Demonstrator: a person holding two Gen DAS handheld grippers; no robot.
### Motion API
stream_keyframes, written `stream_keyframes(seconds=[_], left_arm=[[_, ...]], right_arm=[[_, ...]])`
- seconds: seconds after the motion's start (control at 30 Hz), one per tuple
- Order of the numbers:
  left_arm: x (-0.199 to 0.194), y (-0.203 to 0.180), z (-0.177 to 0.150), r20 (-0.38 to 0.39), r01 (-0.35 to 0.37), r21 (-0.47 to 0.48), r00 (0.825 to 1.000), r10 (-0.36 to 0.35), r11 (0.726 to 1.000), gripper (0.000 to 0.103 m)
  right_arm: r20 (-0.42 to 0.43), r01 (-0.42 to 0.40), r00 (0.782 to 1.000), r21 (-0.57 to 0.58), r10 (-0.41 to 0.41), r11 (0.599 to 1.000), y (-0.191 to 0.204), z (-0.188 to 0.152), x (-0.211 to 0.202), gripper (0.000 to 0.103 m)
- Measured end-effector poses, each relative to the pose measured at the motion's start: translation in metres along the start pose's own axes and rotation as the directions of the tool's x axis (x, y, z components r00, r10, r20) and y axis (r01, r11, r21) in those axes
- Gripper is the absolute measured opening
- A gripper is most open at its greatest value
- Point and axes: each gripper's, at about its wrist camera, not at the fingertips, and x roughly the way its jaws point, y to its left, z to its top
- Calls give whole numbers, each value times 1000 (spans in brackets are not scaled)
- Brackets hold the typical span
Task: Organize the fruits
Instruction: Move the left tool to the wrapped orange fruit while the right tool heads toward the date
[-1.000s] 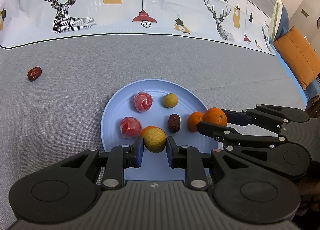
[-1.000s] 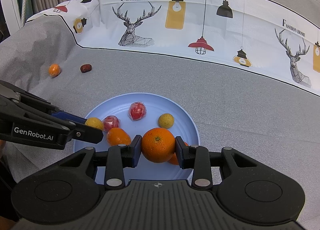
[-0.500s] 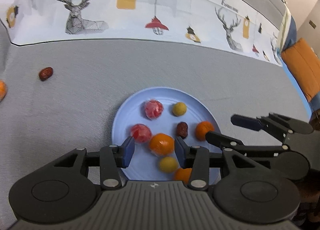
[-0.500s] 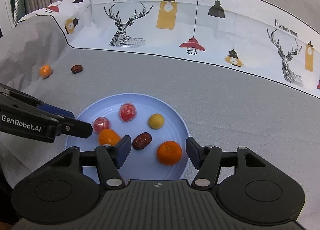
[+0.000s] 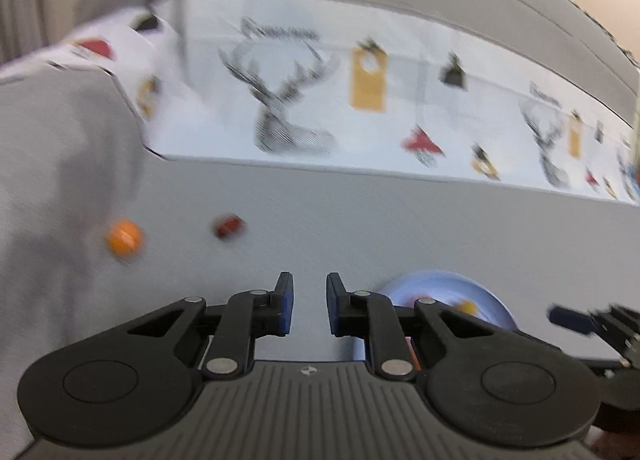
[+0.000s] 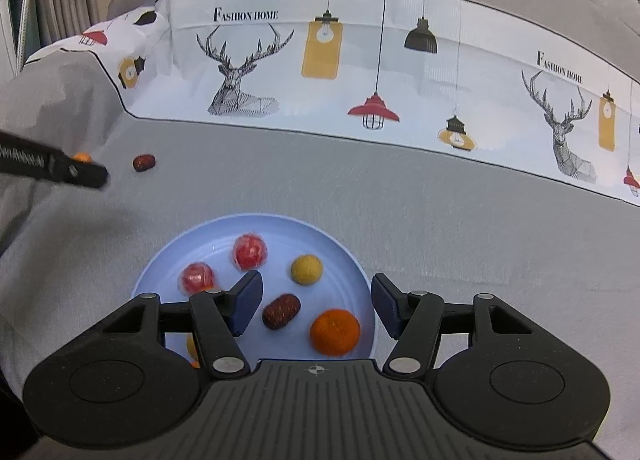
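Note:
A light blue plate [image 6: 256,222] on the grey cloth holds a large orange [image 6: 335,331], a dark red date [image 6: 281,311], a yellow ball fruit [image 6: 306,269] and two red wrapped fruits [image 6: 250,251]. My right gripper [image 6: 316,282] hovers open over the plate's near side, with its pads apart from the orange below them. In the blurred left wrist view my left gripper [image 5: 308,288] is shut and empty, left of the plate [image 5: 492,300]. It points toward a small orange fruit [image 5: 124,238] and a loose date [image 5: 228,226] on the cloth.
In the right wrist view a left gripper finger [image 6: 80,174] half hides the small orange fruit [image 6: 82,157], with the loose date [image 6: 144,162] beside it. A white printed cloth band [image 6: 360,72] runs along the back. Bare grey cloth lies around the plate.
The left gripper let go of the yellow fruit on the plate, closed, rose and swung left toward the loose fruits. The right gripper released the orange onto the plate and stayed put.

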Motion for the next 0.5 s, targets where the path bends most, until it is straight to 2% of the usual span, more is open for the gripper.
stream_keyframes(seconds=[0.07,0.1,0.13,0.23,0.33,0.37,0.43,0.5], left_arm=[[-4,11,9,38,-58,-9,998,58,998,19],[-5,16,13,56,-84,-10,995,85,996,19],[-5,22,17,76,-113,-4,991,113,994,19],[7,36,26,118,-250,37,962,245,967,21],[27,53,32,85,-337,30,939,333,941,23],[33,57,34,82,-357,39,932,353,933,26],[47,61,35,86,-409,82,912,402,909,58],[66,66,34,52,-442,110,897,439,890,62]], right_arm=[[16,-2,1000,4,2,1000,2,2,0,47],[24,-5,1000,5,4,1000,3,4,0,34],[34,-5,999,8,5,1000,5,5,0,27],[65,-6,998,19,5,1000,9,9,0,23],[70,-26,997,29,24,999,14,12,1,23],[70,-34,997,28,32,999,16,13,1,23],[72,-49,996,28,46,998,20,16,3,23],[76,-67,995,39,64,997,25,19,4,23]])
